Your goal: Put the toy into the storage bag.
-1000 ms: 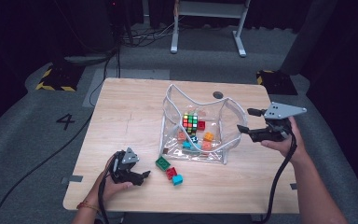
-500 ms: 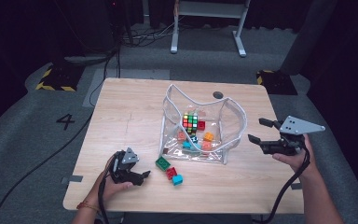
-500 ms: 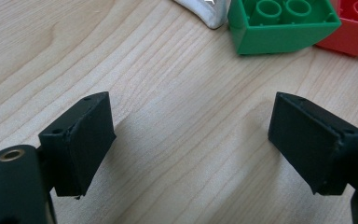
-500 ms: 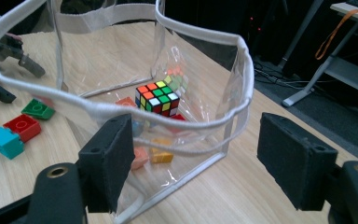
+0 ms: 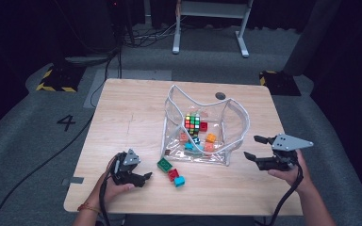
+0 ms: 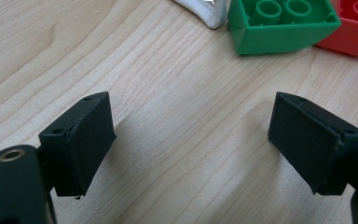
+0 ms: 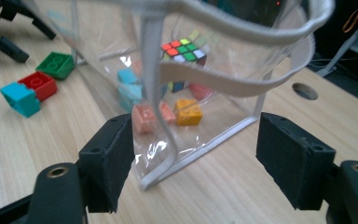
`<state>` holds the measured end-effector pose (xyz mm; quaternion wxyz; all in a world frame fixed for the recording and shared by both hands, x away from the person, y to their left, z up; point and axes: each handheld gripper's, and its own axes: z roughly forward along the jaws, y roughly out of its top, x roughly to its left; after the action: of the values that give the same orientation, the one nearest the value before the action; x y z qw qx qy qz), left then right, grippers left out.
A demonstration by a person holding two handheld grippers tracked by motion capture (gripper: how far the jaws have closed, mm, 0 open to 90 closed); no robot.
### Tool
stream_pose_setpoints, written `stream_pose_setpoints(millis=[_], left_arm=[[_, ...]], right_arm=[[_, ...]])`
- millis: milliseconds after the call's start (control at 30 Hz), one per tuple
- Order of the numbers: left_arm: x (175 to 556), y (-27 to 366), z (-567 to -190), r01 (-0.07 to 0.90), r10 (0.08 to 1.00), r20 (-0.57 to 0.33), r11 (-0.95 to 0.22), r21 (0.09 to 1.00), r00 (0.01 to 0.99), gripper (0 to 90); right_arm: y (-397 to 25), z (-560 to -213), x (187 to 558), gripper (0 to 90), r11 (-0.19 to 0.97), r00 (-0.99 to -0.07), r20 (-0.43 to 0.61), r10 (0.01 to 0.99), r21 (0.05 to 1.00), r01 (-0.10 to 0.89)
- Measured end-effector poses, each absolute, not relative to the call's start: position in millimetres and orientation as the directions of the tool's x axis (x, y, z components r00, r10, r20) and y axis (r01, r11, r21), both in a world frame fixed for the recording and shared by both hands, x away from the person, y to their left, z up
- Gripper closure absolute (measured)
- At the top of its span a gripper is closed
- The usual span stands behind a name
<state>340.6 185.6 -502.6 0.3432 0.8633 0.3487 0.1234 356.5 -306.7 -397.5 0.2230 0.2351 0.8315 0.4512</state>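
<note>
Clear plastic pouch (image 5: pixel 202 129) with a white zip rim stands open near the middle of the light wooden counter (image 5: pixel 122 113), holding a multicoloured puzzle cube (image 5: pixel 192 122) and a few small toy bricks in orange, red and blue. Just outside its near left corner lie three loose bricks in a short row: a green studded brick (image 5: pixel 164 164), a red one (image 5: pixel 173 174) touching it, and a turquoise one (image 5: pixel 179 181) at the end. The right tongs (image 5: pixel 256 148) sit released beside the pouch's near right corner, jaws spread wide and apart from the plastic. The left tongs (image 5: pixel 147 176) rest low on the counter just left of the green brick, also released, with bare wood between the jaws.
</note>
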Motion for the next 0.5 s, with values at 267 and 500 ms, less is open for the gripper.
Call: stream_pose_setpoints(millis=[267, 500], left_arm=[[340.6, 185.5, -502.6, 0.517, 0.687, -0.026, -0.521, 0.679, 0.726, 14.4], [340.3, 185.6, -502.5, 0.516, 0.687, -0.024, -0.522, 0.679, 0.726, 14.4]], right_arm=[[-298.0, -417.3, 348.9, 28.5, 0.498, -0.814, -0.123, 0.568, 0.839, 0.221], [-284.1, -437.8, 341.0, 30.3, 0.521, -0.845, -0.091, 0.528, 0.82, 0.237]])
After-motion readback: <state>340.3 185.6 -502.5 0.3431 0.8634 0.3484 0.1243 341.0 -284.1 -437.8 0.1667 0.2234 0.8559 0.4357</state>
